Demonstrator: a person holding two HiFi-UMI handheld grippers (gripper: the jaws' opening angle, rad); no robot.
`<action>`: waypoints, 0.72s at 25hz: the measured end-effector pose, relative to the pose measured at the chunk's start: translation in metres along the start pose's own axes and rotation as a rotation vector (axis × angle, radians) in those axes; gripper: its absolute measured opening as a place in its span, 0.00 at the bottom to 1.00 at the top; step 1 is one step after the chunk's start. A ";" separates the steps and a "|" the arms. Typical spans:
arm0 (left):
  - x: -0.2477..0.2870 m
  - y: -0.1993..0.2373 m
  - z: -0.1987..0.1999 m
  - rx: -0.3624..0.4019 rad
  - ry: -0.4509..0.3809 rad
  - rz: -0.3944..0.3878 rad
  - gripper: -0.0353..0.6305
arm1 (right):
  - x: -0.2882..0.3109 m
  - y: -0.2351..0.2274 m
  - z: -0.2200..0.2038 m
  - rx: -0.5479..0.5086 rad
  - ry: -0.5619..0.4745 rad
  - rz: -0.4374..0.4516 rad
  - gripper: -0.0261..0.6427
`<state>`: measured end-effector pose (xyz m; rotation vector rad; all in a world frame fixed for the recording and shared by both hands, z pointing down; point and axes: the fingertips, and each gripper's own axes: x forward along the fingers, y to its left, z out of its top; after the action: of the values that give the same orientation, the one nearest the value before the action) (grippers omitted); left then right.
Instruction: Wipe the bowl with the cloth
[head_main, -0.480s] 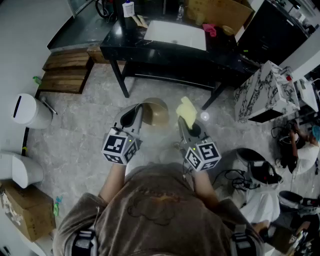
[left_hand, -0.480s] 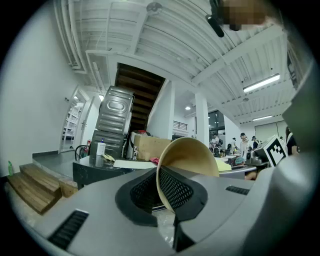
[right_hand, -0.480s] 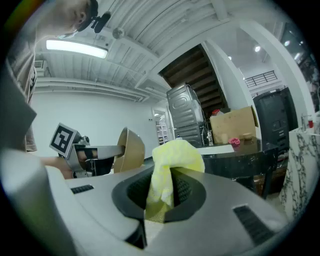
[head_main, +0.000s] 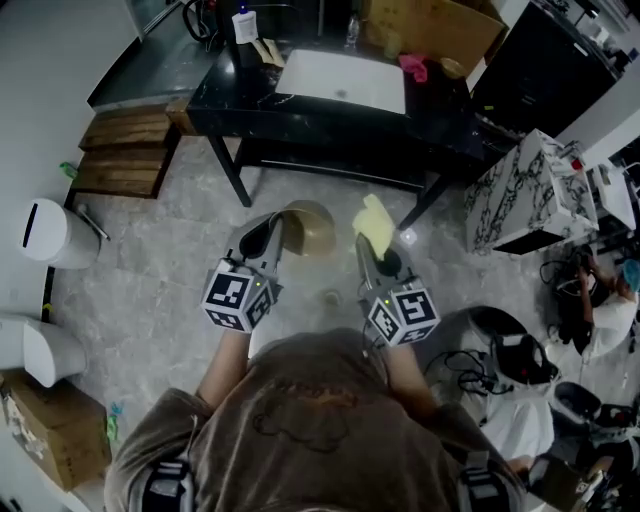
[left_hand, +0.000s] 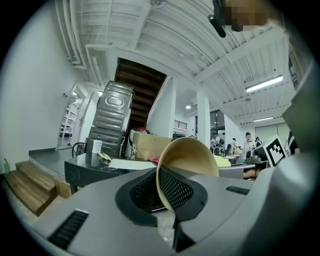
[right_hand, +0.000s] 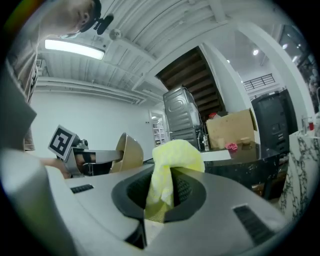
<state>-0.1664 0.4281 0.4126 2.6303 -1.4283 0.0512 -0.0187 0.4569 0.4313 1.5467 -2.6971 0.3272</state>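
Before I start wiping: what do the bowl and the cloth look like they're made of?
The bowl has a thin, tan, matte wall with an even rim, so it is likely paper or light plastic; I can't tell which. The cloth is pale yellow, soft and nubbly, and bunches where it is pinched, so it is probably microfibre or terry fabric.

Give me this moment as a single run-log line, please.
left gripper: shut on tan round bowl | right gripper: shut on yellow cloth | bowl and cloth apart | wiping not begun
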 end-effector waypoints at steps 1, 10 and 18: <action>0.009 0.004 0.004 0.001 -0.002 0.002 0.08 | 0.006 -0.007 0.005 -0.003 -0.004 0.002 0.08; 0.114 0.025 0.040 0.018 -0.026 0.034 0.08 | 0.055 -0.095 0.040 -0.018 -0.008 0.023 0.08; 0.186 0.038 0.049 0.021 -0.011 0.057 0.08 | 0.101 -0.160 0.047 -0.017 0.025 0.058 0.08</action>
<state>-0.0986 0.2463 0.3869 2.6106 -1.5138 0.0592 0.0710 0.2842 0.4246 1.4520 -2.7230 0.3217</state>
